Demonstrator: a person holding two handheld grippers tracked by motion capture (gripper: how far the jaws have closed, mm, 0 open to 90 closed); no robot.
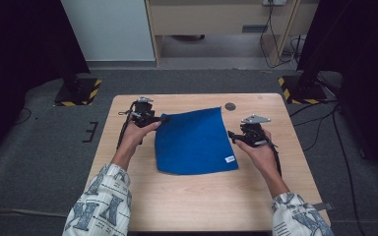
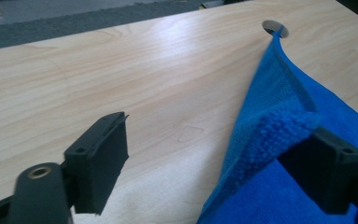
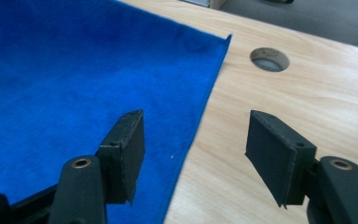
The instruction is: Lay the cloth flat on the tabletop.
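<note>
blue microfibre cloth [image 1: 195,142] flat on wooden bench [image 1: 202,201]; left hand-held gripper [image 1: 163,119] at its far left corner, right hand-held gripper [image 1: 231,135] just beside its right edge.

cloth [image 1: 194,142] on table [image 1: 187,201], left gripper [image 1: 163,119], right gripper [image 1: 233,137] flanking it

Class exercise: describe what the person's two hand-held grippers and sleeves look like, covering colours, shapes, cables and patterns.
The left gripper and the right gripper are black, each with two flat rectangular jaws on arms with brass-coloured rivets. Each carries a grey three-cornered plate on top and trails a black cable. The person's sleeves are white, printed with a bluish-grey block pattern.
</note>
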